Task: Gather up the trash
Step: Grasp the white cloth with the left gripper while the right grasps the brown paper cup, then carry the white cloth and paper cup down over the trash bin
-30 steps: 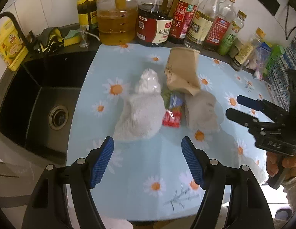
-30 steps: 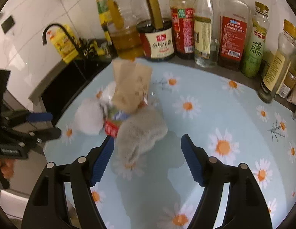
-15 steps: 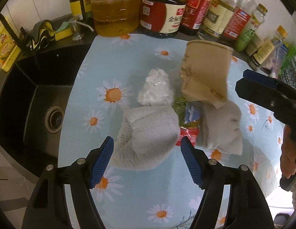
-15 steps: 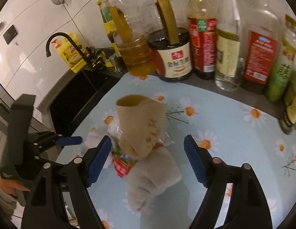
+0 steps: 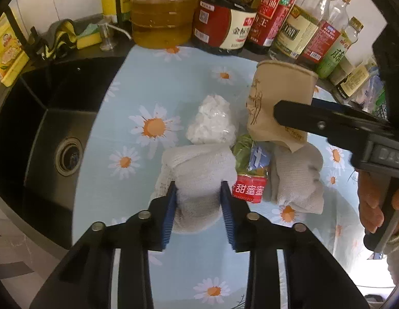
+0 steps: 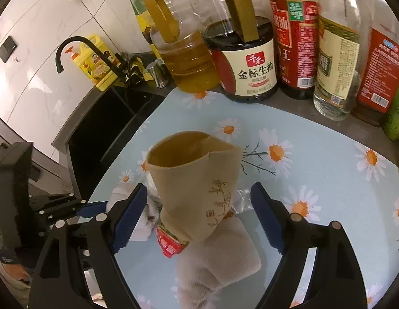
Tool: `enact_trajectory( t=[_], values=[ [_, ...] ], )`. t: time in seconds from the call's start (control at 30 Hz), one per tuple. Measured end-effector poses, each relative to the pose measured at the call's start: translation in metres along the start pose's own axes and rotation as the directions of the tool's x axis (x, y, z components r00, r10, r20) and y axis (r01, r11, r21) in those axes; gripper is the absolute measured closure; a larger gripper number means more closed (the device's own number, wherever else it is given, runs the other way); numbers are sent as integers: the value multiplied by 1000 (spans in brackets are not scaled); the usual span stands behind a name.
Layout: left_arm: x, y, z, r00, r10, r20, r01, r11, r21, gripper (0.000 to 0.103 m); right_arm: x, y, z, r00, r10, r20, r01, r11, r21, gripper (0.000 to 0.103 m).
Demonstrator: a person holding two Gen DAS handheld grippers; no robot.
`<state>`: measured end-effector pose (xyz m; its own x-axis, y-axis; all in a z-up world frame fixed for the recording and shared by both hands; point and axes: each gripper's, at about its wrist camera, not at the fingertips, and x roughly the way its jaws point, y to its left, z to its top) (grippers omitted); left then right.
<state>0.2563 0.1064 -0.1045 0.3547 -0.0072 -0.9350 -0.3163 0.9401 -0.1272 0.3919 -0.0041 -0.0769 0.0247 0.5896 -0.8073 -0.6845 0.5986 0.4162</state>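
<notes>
A pile of trash lies on the daisy-print mat point(image 5: 148, 82). My left gripper point(image 5: 198, 203) is closing, and its blue pads press into both sides of a white cloth wad point(image 5: 199, 170). Behind the wad sits a crumpled clear plastic bag point(image 5: 212, 121). To its right lie a green and blue wrapper point(image 5: 253, 154) and a red wrapper point(image 5: 248, 189). Beyond them is a grey cloth wad point(image 5: 297, 177). A crushed brown paper cup point(image 6: 194, 180) leans upright on the pile. My right gripper point(image 6: 199, 212) straddles the cup, its jaws opening and not touching it.
A black sink point(image 5: 45, 141) drops off left of the mat, with a black faucet point(image 6: 70, 46) and a yellow detergent bottle point(image 6: 96, 61) behind it. Several oil and sauce bottles point(image 5: 225, 25) line the back wall. A person's hand point(image 5: 371, 206) holds the right gripper's handle.
My left gripper has dropped onto the white wad and closed its pads on it. My right gripper has moved in over the pile and now stands around the paper cup.
</notes>
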Motion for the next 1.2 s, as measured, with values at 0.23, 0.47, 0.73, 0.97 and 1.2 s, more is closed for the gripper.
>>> enact_trajectory(
  t=[0.23, 0.47, 0.73, 0.97, 1.2],
  values=[
    [-12, 3, -3, 1000, -21, 20, 21, 1000, -9, 83, 10, -2, 3, 1000, 15, -18, -15, 1000, 18, 22],
    [-14, 3, -8, 999, -30, 26, 31, 999, -21, 85, 16, -1, 5, 999, 8, -33, -7, 1000, 18, 38],
    [-22, 6, -12, 999, -35, 40, 36, 999, -28, 85, 14, 2, 2, 1000, -4, -23, 4, 1000, 2, 43],
    [-30, 8, -19, 998, -48, 48, 49, 999, -23, 85, -3, 8, -3, 1000, 6, -1, -6, 1000, 12, 43],
    [-40, 9, -28, 995, -70, 66, 70, 998, -3, 85, -23, 25, -19, 1000, -4, 21, 3, 1000, 9, 43]
  ],
)
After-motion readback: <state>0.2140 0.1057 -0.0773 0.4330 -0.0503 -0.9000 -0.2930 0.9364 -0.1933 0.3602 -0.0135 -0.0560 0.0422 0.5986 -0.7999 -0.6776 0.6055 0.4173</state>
